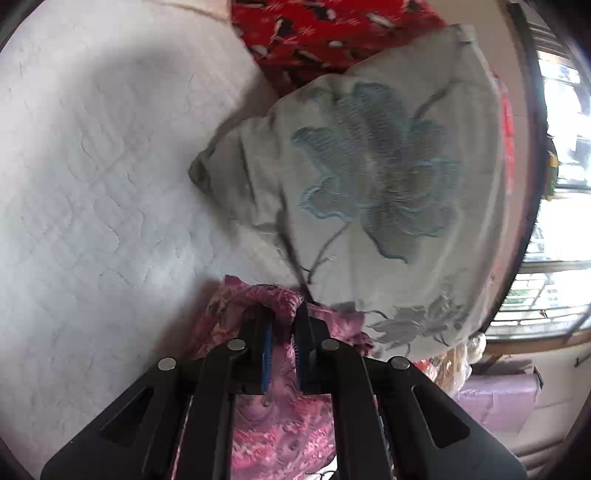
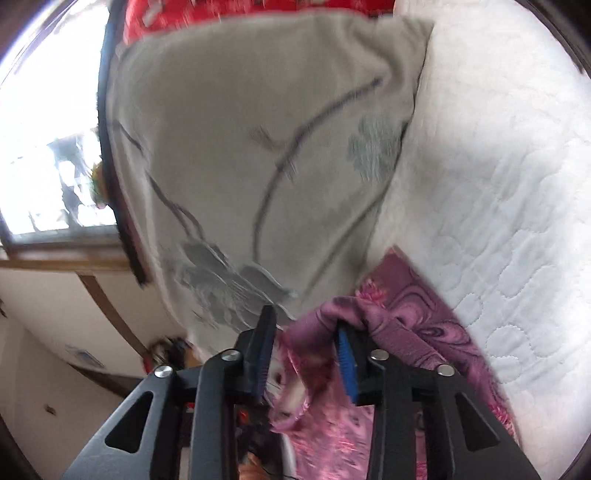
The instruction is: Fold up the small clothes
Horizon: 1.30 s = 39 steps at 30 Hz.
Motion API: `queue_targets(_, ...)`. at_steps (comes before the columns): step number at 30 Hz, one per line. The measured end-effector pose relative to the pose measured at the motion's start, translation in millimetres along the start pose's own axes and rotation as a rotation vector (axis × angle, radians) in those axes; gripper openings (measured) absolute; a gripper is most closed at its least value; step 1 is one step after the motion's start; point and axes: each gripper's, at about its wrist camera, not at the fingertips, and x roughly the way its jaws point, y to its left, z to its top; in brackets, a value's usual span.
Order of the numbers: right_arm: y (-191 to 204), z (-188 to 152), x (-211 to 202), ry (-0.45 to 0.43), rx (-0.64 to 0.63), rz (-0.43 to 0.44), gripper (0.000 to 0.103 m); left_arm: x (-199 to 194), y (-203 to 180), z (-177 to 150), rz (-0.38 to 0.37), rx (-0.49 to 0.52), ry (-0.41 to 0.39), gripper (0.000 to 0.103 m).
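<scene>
pink garment (image 1: 280, 424) | pinched between left gripper (image 1: 284, 314) fingers | bunched between parted right gripper (image 2: 308, 325) fingers

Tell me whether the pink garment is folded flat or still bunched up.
Bunched, not folded flat. The pink garment puckers between the left gripper fingers, and drapes in folds between the right gripper fingers.

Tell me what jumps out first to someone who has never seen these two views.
The big grey pillow with its embroidered blue flower fills the middle of the left wrist view, lying on the white quilted mattress. At the bottom, the pink patterned garment bunches between the fingers of the left gripper; the right gripper has it between its wider-set fingers too. A red patterned cloth peeks out beyond the pillow at the top.
</scene>
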Motion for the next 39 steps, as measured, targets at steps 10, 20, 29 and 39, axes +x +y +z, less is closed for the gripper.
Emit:
queue_targets(10, 31, -18, -20, 0.009, -0.372, -0.338, 0.057, -51, -18, 7, -0.033, 0.014, -0.147, 0.042)
queue_targets(20, 37, -25, 36, 0.046, -0.542, -0.519, 0.051, 25, -26, -72, 0.286, 0.422, 0.071, 0.043)
queue_targets(29, 20, -15, 40, 0.037, -0.522, -0.647, 0.011, 17, -10, -59, 0.310, 0.365, 0.033, 0.041)
queue_targets(39, -5, -95, -82, 0.068, -0.581, -0.582, 0.045, -82, 60, -132, 0.112, 0.231, 0.037, 0.041)
